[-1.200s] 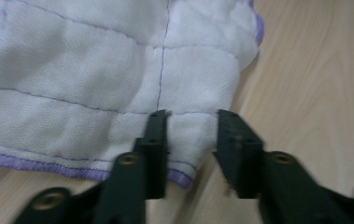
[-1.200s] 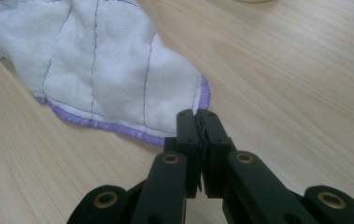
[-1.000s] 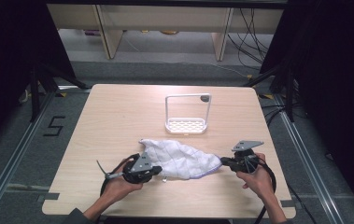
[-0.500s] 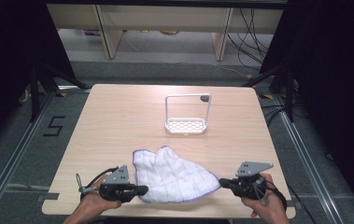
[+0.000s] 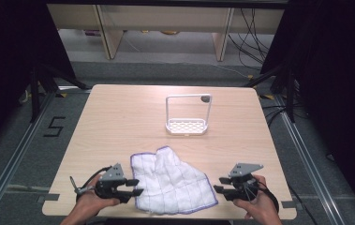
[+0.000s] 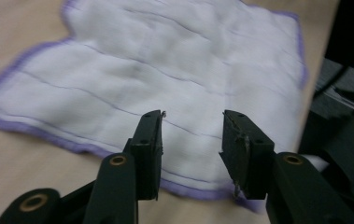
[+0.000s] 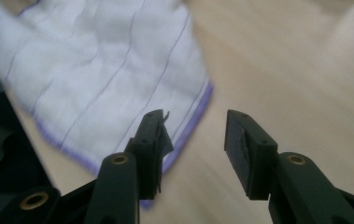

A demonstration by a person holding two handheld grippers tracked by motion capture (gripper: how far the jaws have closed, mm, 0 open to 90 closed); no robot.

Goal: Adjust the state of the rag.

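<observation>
A white cloth (image 5: pixel 173 180) with a purple hem lies spread flat near the table's front edge. My left gripper (image 5: pixel 135 186) sits at the cloth's left edge, open, its jaws just having been opening. In the left gripper view the cloth (image 6: pixel 165 70) lies beneath and ahead of the parted jaws of the left gripper (image 6: pixel 193 116), and nothing is pinched. My right gripper (image 5: pixel 219 184) stands just off the cloth's right corner, also open after just opening. In the right gripper view the cloth (image 7: pixel 100 60) ends by the left jaw of the right gripper (image 7: pixel 193 116), with bare wood between the pads.
A white wire rack (image 5: pixel 188 115) with a tall handle stands upright past the middle of the wooden table (image 5: pixel 119 112). A dark floor with rails surrounds the table. Shelving legs and cables stand beyond the far edge.
Both grippers pulled the bunched cloth toward the front edge and apart, spreading it. Since then both have opened and let go, and the cloth lies flat.
</observation>
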